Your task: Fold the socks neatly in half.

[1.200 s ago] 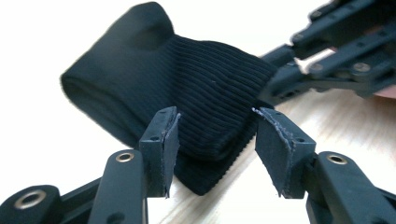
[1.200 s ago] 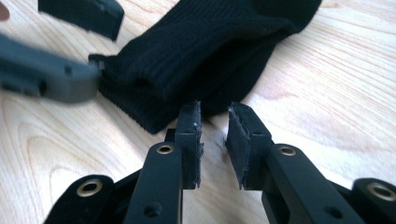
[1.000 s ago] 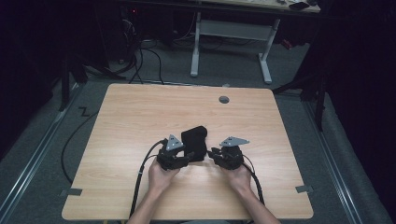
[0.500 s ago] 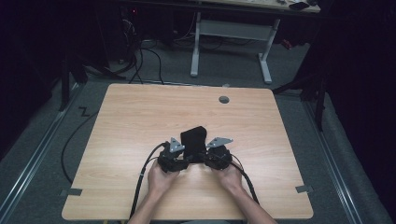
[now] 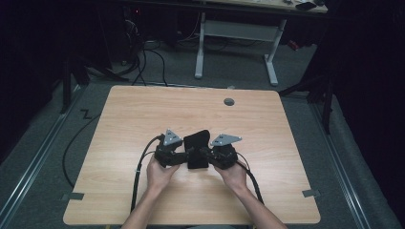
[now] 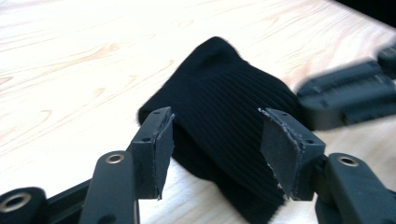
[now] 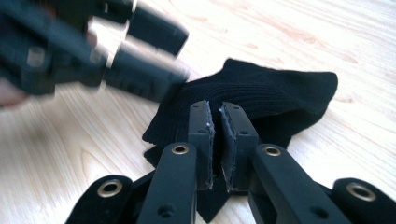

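A black ribbed knit cloth [image 5: 197,149] lies bunched on the wooden table [image 5: 143,109] between both hands. My left gripper [image 6: 215,149] is open and its jaws have just been opening; the cloth [image 6: 224,93] rises as a fold between its pads without being pressed. In the high view this left gripper [image 5: 184,155] reaches the cloth from the left. From the right comes my right gripper [image 5: 206,155]. Its jaws have just been closing, and my right gripper [image 7: 216,140] now stands almost together, pinching the near edge of the cloth [image 7: 280,93].
A grey round plug [image 5: 229,101] sits in the tabletop near the far edge. Cables [image 5: 138,176] trail from both grippers toward the table's front. Beyond the table are a white desk frame [image 5: 234,43] and dark floor with more cables.
The right hand has moved left up to the cloth and its jaws have come nearly together. The left jaws have spread wider around the cloth.
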A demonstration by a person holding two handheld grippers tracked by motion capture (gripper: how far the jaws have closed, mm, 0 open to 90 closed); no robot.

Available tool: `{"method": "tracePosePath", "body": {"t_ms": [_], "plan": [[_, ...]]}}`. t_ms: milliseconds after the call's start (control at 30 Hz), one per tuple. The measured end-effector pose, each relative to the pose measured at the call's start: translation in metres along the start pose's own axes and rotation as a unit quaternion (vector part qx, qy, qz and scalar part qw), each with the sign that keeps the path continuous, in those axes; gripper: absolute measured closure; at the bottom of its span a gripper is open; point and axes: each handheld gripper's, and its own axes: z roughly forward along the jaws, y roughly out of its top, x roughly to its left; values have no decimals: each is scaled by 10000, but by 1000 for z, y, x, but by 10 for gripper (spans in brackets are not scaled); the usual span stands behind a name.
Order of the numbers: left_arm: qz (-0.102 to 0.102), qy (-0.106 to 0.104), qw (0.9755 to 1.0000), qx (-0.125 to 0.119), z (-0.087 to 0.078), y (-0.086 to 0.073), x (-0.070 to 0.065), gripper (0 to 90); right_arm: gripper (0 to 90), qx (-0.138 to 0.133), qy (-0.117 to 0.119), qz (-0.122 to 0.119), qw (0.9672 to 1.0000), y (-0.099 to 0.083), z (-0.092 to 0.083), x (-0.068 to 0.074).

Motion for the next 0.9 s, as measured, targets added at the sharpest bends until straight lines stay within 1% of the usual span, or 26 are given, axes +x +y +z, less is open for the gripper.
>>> {"method": "tracePosePath", "body": {"t_ms": [33, 100, 133, 167, 200, 233, 267, 300, 333, 400, 433, 467, 533, 567, 633, 667, 700, 733, 867, 900], "plan": [[-42, -13, 10000, 82, 4, -1, 0, 439, 815, 62, -55, -40, 10000, -4, 2, 1], [-11, -14, 9997, 232, 12, -4, -2, 438, 797, 294, -212, -204, 9991, -10, 8, 4], [18, -16, 9995, 322, 16, -7, -5, 439, 780, 392, -201, -237, 9987, -16, 11, 4], [55, 7, 9992, 408, 19, -10, -7, 439, 751, 493, -189, -222, 9984, -20, 13, 4], [71, 21, 9988, 476, 21, -13, -8, 440, 713, 558, -160, -140, 9982, -24, 14, 2], [56, 19, 9986, 518, 23, -15, -9, 441, 683, 568, -138, -19, 9983, -26, 12, 0], [38, 18, 9986, 520, 24, -18, -10, 441, 668, 514, -158, 18, 9986, -27, 8, -2], [-12, 1, 9987, 500, 24, -20, -11, 442, 650, 404, -207, 31, 9990, -27, 4, -2], [-22, 6, 9987, 503, 24, -22, -11, 447, 636, 251, -271, 40, 9993, -25, -2, -2], [-17, 18, 9987, 518, 25, -26, -12, 451, 624, -27, -457, -13, 9990, -18, -8, -1], [-53, 0, 9987, 505, 25, -27, -12, 456, 626, -60, -473, -33, 9989, -14, -8, -1], [-63, -14, 9988, 494, 24, -28, -12, 457, 628, -20, -447, -19, 9990, -11, -5, 0], [-85, -46, 9985, 537, 26, -29, -12, 458, 640, 172, -352, 21, 9992, -11, 8, 1], [-73, -56, 9983, 572, 27, -30, -13, 457, 643, 300, -335, 39, 9990, -12, 16, 2], [-68, -77, 9981, 614, 30, -32, -13, 452, 645, 585, -376, -32, 9976, -19, 31, 4], [-115, -106, 9981, 594, 31, -32, -12, 444, 643, 586, -401, -10, 9975, -22, 35, 4], [-157, -146, 9981, 577, 32, -32, -10, 438, 634, 484, -364, 101, 9981, -25, 34, 2], [-160, -173, 9982, 558, 32, -32, -9, 429, 624, 459, -326, 208, 9982, -27, 34, 1], [-247, -243, 9981, 519, 31, -27, -3, 421, 595, 445, -331, 214, 9982, -29, 33, -2], [-211, -210, 9983, 505, 30, -24, -3, 423, 595, 455, -360, 185, 9981, -30, 33, -1]]}}
